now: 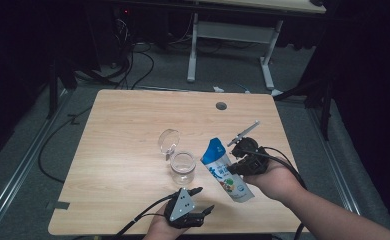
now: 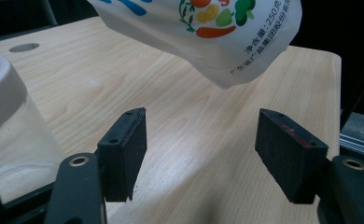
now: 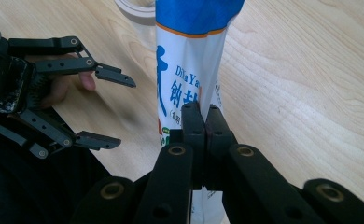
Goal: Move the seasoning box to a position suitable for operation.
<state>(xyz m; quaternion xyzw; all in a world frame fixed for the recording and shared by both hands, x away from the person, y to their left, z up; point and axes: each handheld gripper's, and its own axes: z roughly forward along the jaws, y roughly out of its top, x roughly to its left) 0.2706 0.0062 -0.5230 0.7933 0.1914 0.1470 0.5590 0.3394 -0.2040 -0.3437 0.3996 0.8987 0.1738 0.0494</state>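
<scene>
A blue and white pouch (image 1: 218, 155) printed with vegetables hangs tilted over the wooden table (image 1: 128, 115), its blue end up. My right gripper (image 1: 235, 168) is shut on the pouch's edge; in the right gripper view the jaws (image 3: 207, 123) pinch the pouch (image 3: 189, 60) flat. Left of the pouch stands a clear glass jar (image 1: 183, 167) with its hinged lid (image 1: 168, 140) swung open behind it. My left gripper (image 1: 205, 199) is open near the front edge, below the jar. Nothing lies between its pads (image 2: 124, 149); the pouch's lower end (image 2: 217, 32) hangs beyond them, the jar (image 2: 7, 121) beside them.
A round cable hole (image 1: 221, 106) sits near the table's far edge. Behind the table are a white-legged desk (image 1: 233, 35) and cables on the grey floor (image 1: 133, 65). The left gripper (image 3: 124, 112) stands left of the pouch in the right gripper view.
</scene>
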